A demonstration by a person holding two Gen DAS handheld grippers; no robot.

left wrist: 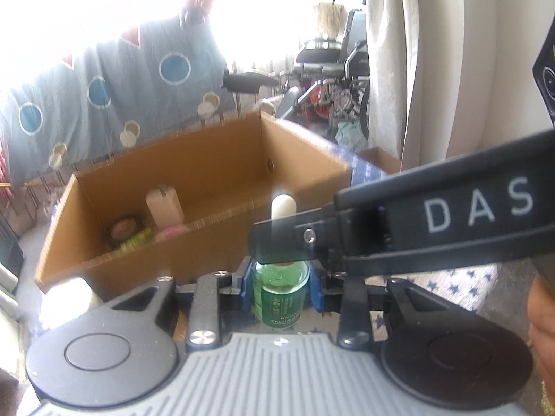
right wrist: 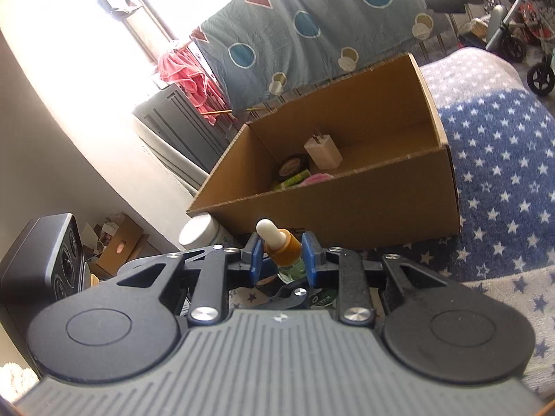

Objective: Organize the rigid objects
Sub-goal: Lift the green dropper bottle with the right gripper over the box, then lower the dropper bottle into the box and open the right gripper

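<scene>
Dropper bottles: one green dropper bottle (left wrist: 280,291), held upright in front of the cardboard box.
Left gripper (left wrist: 281,287): pinching the bottle's glass body between two blue pads.
Right gripper (right wrist: 282,260): pinching the bottle's amber collar, just under the white bulb.
Cardboard boxes: one cardboard box (right wrist: 347,204) (open top) on a star-patterned blanket (right wrist: 503,180).
Inside: one white plug (right wrist: 322,152), one round tin (right wrist: 293,166), two smaller items, blurred.
Beside the box: one white jar (right wrist: 199,234).

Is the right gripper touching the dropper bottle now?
Touching. In the right wrist view the blue pads of the right gripper press on both sides of the dropper bottle, at its amber collar, with no gap showing.
</scene>
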